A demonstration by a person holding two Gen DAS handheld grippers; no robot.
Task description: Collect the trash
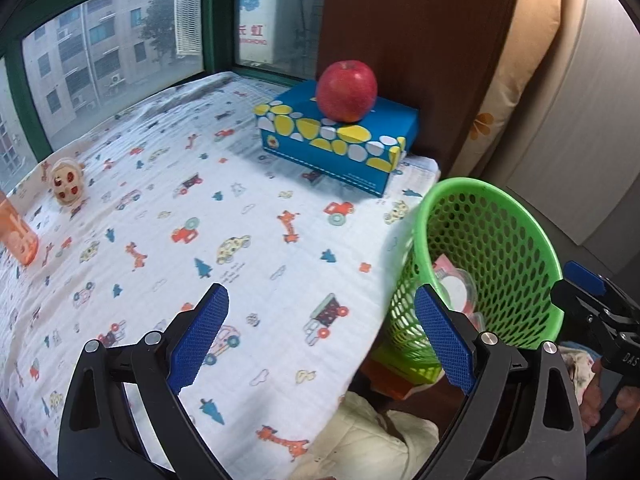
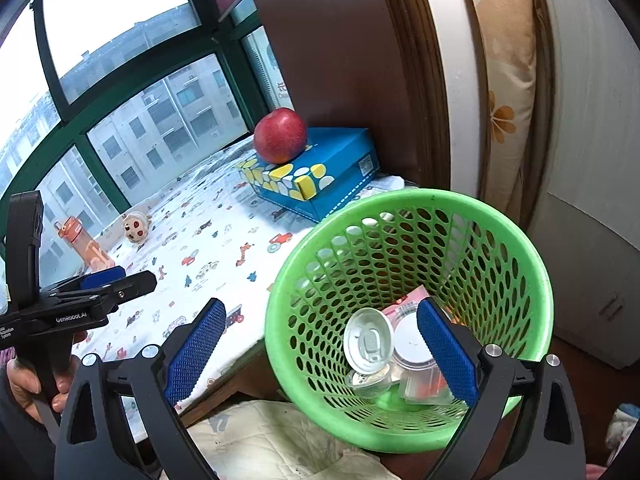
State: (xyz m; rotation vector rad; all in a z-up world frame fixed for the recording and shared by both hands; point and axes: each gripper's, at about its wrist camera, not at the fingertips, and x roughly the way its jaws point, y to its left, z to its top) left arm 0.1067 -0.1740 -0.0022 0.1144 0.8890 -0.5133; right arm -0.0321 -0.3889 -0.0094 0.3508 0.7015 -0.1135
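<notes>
Now, scanning left to right. Far left of the patterned cloth [image 1: 248,240]: an orange bottle [image 1: 18,236], then a small round toy [image 1: 66,184], both upright near the window; likely not trash. Left gripper [image 1: 320,336] spread wide, holding nothing, hovering over bare cloth. Further right, a red apple [image 1: 347,90] resting on a blue tissue box [image 1: 340,140]; best left alone. At the table's right edge, the green basket [image 2: 528,280], tilted toward the cameras, already holding a clear cup with a pull-tab lid [image 2: 368,340], a second clear container [image 2: 416,360] and a pink wrapper [image 2: 416,294]. Right gripper [image 2: 324,348] also spread, empty, poised at the basket's mouth. No loose trash visible on the cloth; probably near done. Worth one slow sweep before stopping, keeping fingers clear of the rim to avoid tipping the basket.
</notes>
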